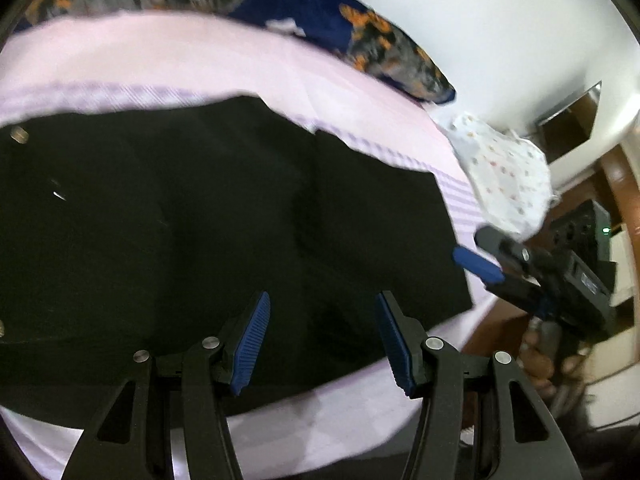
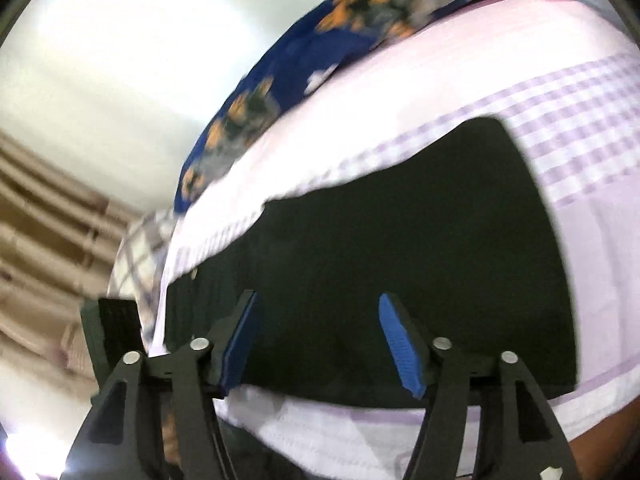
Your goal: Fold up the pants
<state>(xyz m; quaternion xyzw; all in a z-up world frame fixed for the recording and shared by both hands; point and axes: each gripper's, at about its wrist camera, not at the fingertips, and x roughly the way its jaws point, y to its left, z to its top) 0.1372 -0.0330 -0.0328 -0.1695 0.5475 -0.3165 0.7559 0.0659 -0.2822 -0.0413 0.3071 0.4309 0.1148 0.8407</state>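
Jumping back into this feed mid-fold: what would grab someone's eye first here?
The black pants dominate both views, spread flat on the pink-and-lilac bedsheet. Both grippers stand open just above them with nothing between the pads: the left gripper over the near edge, the right gripper over the other end. Behind, a blue blanket with orange patches lies along the far side of the bed.

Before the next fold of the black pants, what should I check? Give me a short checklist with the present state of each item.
1. Left hand-held gripper open, nothing between its pads: ok.
2. Right hand-held gripper open, holding nothing: ok.
3. Black pants lie flat on the pink bedsheet: ok.
4. Pants fully on the bed: cannot tell, far end out of view.
5. Blue patterned blanket apart from the pants: ok.
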